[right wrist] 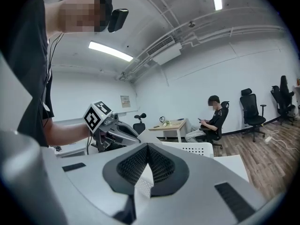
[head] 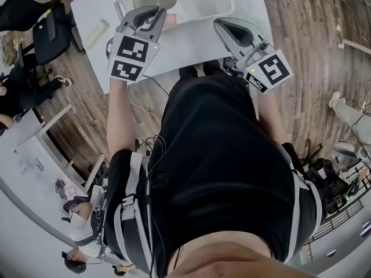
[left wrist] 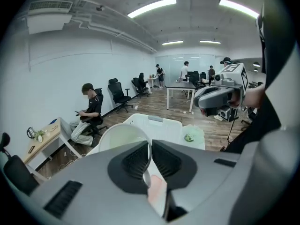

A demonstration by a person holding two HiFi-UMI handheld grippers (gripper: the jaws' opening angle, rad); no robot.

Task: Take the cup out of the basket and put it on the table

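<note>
Pale cup [left wrist: 123, 137], tipped sideways, rim in left claw [left wrist: 151, 148], over white basket [left wrist: 164, 124]

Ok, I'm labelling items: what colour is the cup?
Off-white, faintly greenish inside. The cup shows best in the left gripper view.

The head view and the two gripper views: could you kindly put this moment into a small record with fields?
Cup: pale round cup, held up over the white perforated basket
Left gripper: shut on the cup's wall
Right gripper: shut, nothing between its jaws, near the basket
Surface: white table, with the basket standing on it
Progress: cup not yet set on the table
</note>
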